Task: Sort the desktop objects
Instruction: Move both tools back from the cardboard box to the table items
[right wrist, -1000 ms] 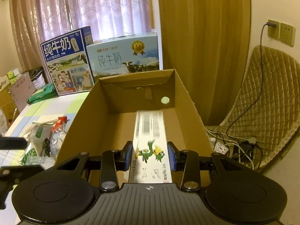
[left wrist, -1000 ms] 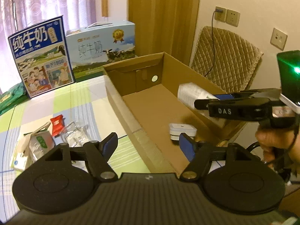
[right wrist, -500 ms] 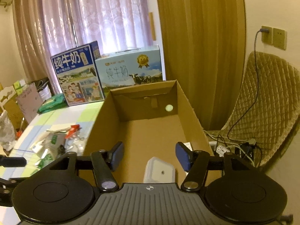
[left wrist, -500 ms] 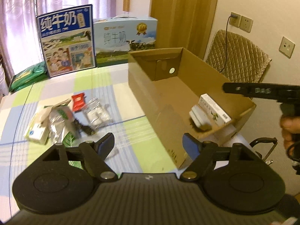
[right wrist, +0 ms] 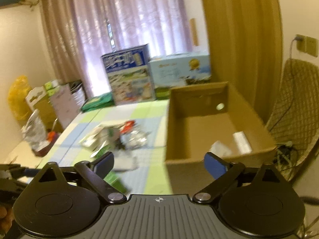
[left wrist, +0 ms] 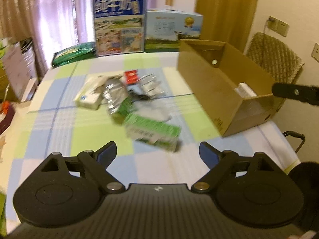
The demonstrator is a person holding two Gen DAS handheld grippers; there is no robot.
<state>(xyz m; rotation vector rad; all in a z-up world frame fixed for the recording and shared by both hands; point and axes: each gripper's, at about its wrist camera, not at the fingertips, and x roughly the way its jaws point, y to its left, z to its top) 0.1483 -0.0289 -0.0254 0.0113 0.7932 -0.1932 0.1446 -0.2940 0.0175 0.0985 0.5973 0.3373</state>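
Both grippers were empty, with their jaws spread wide. The left gripper [left wrist: 157, 151] hung low over the table [left wrist: 59, 131], and the green carton [left wrist: 152, 132] lay just ahead of it, almost centred between its fingers. The right gripper [right wrist: 159, 163] hung near the box [right wrist: 199, 160], at its near wall, with the carton only partly visible low between its fingers, mostly behind the left finger.

The box stood at the table's right edge and already held a long white pack [right wrist: 241, 142] along its right wall and a small white thing [right wrist: 219, 148] beside that, both at the near end. The unsorted pile [left wrist: 121, 94] lay to the left of the box: a white pack, crumpled foil bags, a red sachet at the far side, a dark cable, all blurred. The carton sat on the near side of that pile, closest of all to the grippers.

The carton seemed the likely next pick, and the left gripper looked the better placed. Its long axis ran across the left gripper's view, slanting toward the near right, so the open jaws lined up along its length rather than across its narrow width; a turn of the wrist would probably be needed before closing. From there the box lay to the carton's right, a short carry.
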